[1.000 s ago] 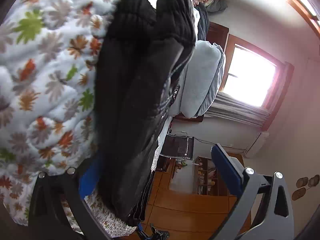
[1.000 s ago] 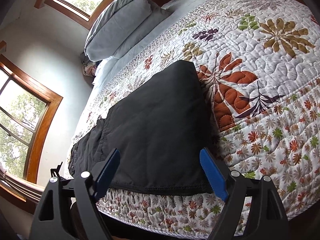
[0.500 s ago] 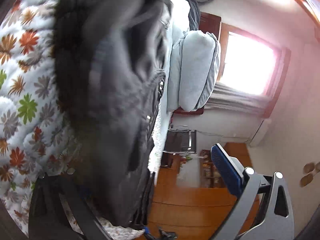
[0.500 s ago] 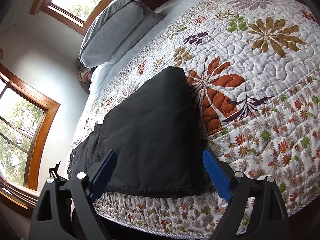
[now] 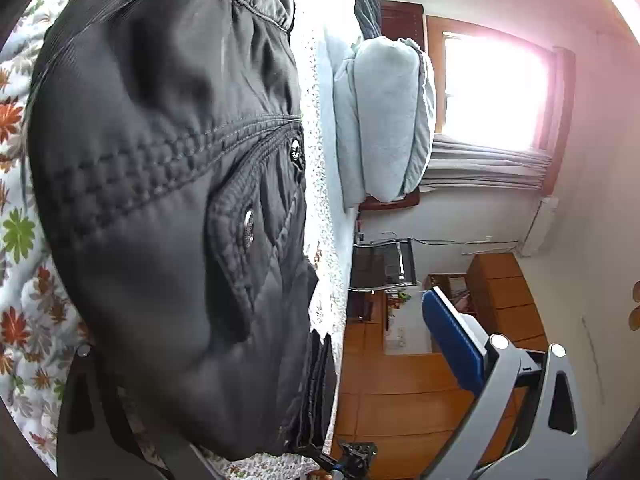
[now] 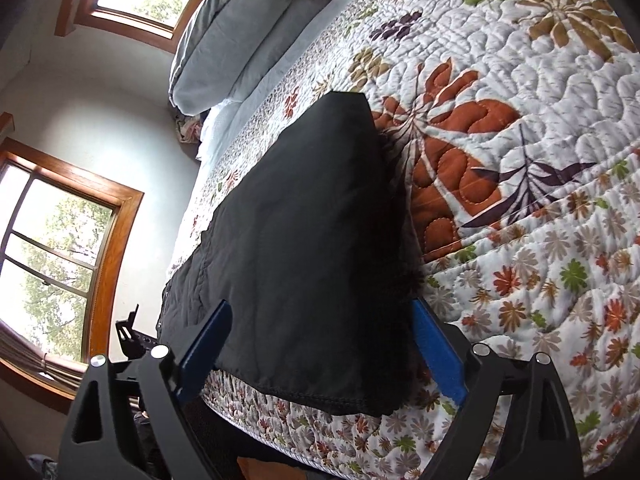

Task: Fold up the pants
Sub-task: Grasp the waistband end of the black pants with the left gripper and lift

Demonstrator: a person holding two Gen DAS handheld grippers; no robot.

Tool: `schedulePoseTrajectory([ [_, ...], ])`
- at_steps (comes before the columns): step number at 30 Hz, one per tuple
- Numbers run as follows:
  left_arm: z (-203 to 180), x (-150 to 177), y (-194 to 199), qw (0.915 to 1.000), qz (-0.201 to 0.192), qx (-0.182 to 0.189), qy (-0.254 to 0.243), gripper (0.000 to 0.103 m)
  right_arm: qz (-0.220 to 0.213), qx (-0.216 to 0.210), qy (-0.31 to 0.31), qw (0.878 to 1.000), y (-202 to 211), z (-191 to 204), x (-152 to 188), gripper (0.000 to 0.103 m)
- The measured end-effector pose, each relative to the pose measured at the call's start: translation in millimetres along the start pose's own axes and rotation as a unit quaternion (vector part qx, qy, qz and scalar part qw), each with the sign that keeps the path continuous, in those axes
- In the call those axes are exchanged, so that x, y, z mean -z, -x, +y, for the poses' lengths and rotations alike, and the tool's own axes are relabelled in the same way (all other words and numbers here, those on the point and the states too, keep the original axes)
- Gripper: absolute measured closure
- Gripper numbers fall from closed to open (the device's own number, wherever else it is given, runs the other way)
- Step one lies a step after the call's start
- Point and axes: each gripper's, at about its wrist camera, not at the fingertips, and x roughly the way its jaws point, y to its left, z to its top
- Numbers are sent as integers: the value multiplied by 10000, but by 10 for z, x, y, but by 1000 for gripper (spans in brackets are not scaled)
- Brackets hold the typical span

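Black pants (image 6: 304, 248) lie on the floral quilt (image 6: 520, 128) of a bed, near its edge, the hem end closest to the right wrist camera. My right gripper (image 6: 320, 356) is open, its blue pads on either side of the hem end. In the left wrist view the waist part of the pants (image 5: 168, 200), with snaps and stitched pockets, fills the left half very close to the camera. My left gripper (image 5: 260, 344) is open; the pants cover its left finger, and the right blue pad (image 5: 452, 336) is free in the air.
Grey-blue pillows (image 6: 236, 32) lie at the head of the bed. Wood-framed windows (image 6: 60, 240) are in the wall beyond. A wooden dresser (image 5: 500, 292) and wood floor (image 5: 400, 400) lie beside the bed. The quilt stretches wide to the right of the pants.
The left gripper has moved along the pants from the ribbed cuffs to the waist, which now fills its view. The right gripper has moved slightly closer to the hem end.
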Motion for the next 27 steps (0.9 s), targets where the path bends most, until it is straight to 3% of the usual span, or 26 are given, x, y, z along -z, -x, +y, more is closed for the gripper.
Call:
schedulePoseTrajectory([
  [3, 130, -95, -40, 9991, 62, 221, 364, 3, 158, 311, 191, 9992, -137, 55, 33, 31],
  [8, 202, -163, -136, 9988, 62, -66, 484, 5, 126, 519, 367, 9979, -161, 115, 91, 37],
  [10, 154, -149, -159, 9993, 42, -285, 248, 16, 109, 447, 277, 9986, -148, 69, 90, 38],
  [12, 123, -126, -216, 9983, 60, -574, -57, 64, 93, 409, 224, 9989, -105, 15, 101, 38],
  [14, 176, -137, -241, 9964, 40, -832, -145, 79, 91, 443, 248, 9987, -98, 15, 110, 38],
  [18, 286, -100, -281, 9973, -30, -729, 119, 81, 86, 385, 174, 9991, -117, 25, 105, 37],
  [27, 55, -70, -366, 9953, -148, -852, -439, 90, 85, 375, 148, 9992, -114, 13, 100, 37],
])
